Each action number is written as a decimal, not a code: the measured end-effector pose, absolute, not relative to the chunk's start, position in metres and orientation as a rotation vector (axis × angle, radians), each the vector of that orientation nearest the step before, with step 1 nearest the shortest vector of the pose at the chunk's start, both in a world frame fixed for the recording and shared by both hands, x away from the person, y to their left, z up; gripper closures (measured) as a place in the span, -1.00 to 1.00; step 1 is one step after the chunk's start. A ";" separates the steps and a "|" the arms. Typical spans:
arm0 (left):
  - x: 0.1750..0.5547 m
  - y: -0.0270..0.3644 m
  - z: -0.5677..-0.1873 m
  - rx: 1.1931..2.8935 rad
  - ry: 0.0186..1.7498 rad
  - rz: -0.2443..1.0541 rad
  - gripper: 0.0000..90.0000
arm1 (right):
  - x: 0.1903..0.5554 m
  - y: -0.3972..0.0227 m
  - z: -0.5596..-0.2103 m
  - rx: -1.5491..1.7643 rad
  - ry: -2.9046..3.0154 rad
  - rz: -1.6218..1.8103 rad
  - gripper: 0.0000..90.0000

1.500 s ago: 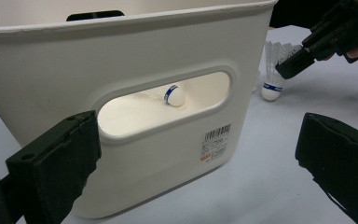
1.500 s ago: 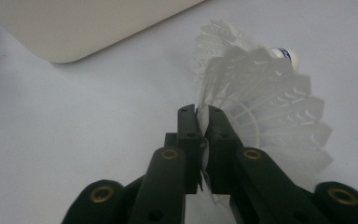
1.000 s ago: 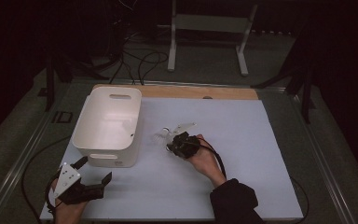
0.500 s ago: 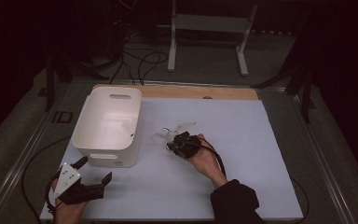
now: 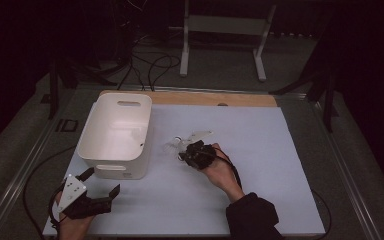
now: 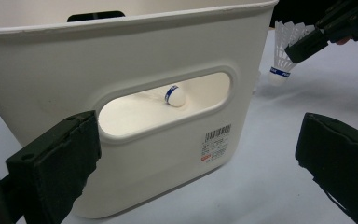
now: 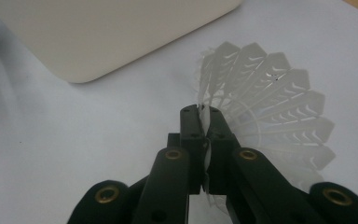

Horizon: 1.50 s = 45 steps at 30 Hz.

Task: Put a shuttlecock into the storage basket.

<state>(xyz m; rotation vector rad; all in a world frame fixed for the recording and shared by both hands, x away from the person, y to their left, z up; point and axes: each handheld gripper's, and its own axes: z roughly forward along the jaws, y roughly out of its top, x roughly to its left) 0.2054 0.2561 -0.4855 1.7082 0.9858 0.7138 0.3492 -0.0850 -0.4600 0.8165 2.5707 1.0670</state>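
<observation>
The white table [image 5: 260,200] holds one white bin [image 5: 115,135] at the left, and nothing has shifted over the last second, so the lift into that bin has yet to begin. Two shuttlecocks count up: one shuttlecock inside the bin [image 6: 174,95], one free shuttlecock [image 7: 270,107] just right of the bin, its feather skirt pinched flat in the right gripper [image 7: 204,122]. The left gripper [image 5: 100,186] waits near the bin's near wall, jaws spread wide, empty.
</observation>
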 end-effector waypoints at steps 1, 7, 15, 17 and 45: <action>0.205 0.256 -0.486 1.708 0.986 0.714 -0.98 | 0.349 -0.085 -0.459 0.839 2.562 1.073 0.96; 0.206 0.256 -0.486 1.708 0.986 0.714 -0.98 | 0.349 -0.087 -0.458 0.828 2.560 1.075 0.96; 0.206 0.256 -0.486 1.708 0.986 0.714 -0.98 | 0.347 -0.087 -0.455 0.851 2.544 1.086 0.96; 0.206 0.256 -0.486 1.708 0.986 0.714 -0.98 | 0.348 -0.088 -0.455 0.845 2.542 1.088 0.96; 0.206 0.256 -0.486 1.708 0.986 0.715 -0.98 | 0.346 -0.090 -0.448 0.864 2.516 1.125 0.96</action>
